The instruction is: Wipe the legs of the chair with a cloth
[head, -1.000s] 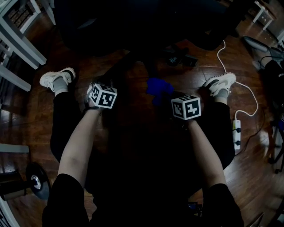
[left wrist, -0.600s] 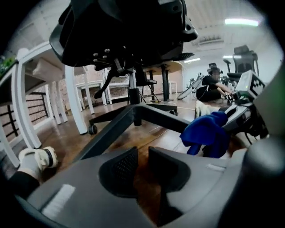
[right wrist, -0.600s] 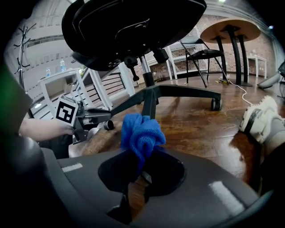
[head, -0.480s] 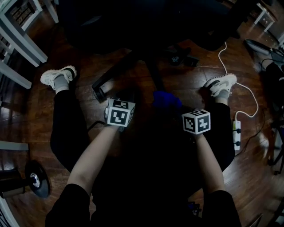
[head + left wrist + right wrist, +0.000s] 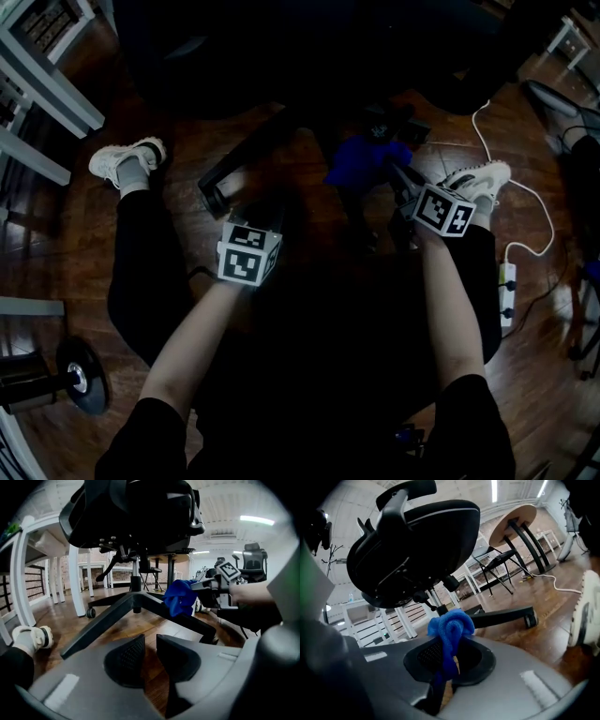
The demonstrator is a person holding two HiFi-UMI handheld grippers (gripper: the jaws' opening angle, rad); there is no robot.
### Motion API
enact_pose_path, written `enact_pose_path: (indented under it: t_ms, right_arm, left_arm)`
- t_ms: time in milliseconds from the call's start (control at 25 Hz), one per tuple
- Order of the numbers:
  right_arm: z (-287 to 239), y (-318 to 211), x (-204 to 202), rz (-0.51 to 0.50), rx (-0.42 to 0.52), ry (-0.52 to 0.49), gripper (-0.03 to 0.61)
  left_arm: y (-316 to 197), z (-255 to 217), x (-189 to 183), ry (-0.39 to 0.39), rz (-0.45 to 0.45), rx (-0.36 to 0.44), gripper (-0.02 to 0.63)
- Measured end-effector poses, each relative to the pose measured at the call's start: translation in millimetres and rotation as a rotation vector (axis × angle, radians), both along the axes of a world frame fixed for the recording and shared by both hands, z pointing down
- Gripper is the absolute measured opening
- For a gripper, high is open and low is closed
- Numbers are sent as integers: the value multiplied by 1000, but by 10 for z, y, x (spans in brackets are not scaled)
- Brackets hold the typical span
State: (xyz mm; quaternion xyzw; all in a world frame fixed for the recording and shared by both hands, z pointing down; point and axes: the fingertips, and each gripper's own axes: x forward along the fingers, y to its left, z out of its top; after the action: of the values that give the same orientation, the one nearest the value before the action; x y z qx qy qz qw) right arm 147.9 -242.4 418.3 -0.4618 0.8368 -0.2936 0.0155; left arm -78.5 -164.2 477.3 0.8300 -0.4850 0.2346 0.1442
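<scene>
The black office chair's star base spreads across the floor: one leg [image 5: 101,623] runs toward the lower left, another leg [image 5: 187,618] runs to the right. A castor [image 5: 214,199] shows in the head view. My right gripper [image 5: 449,656] is shut on a bunched blue cloth [image 5: 450,625], held up by the right-hand leg close to the chair's column. That cloth [image 5: 180,596] also shows in the left gripper view, just over that leg. My left gripper [image 5: 151,644] hangs low in front of the base, jaws slightly apart with only floor between them. Its marker cube [image 5: 248,253] sits left of centre.
The person's white shoes [image 5: 127,161] [image 5: 478,178] stand either side of the base. A white cable and power strip [image 5: 507,281] lie at the right. White furniture legs [image 5: 47,84] stand at the upper left, a dark weight disc [image 5: 80,380] at the lower left.
The right gripper drew back a little, then swung forward and right with the cloth toward the chair's base. The left gripper shifted right and nearer the person, then held still.
</scene>
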Motion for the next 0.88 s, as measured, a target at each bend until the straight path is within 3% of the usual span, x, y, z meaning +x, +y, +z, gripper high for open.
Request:
enact_pose_path:
  t_ms: [120, 320, 440, 600, 880]
  right_arm:
    - [15, -348, 26, 12, 7, 14, 57]
    - [106, -593, 31, 14, 30, 12, 57]
    - [236, -615, -288, -112, -12, -30, 57]
    - [420, -541, -688, -288, -70, 51, 58]
    - [447, -140, -687, -445, -212, -30, 57]
  left_arm:
    - [-3, -22, -226, -24, -27, 9, 78]
    - [-16, 47, -550, 12, -105, -32, 78]
    - [-12, 113, -582, 15, -113, -48, 78]
    - [34, 168, -493, 16, -97, -62, 78]
    - [120, 280, -358, 7, -60, -84, 78]
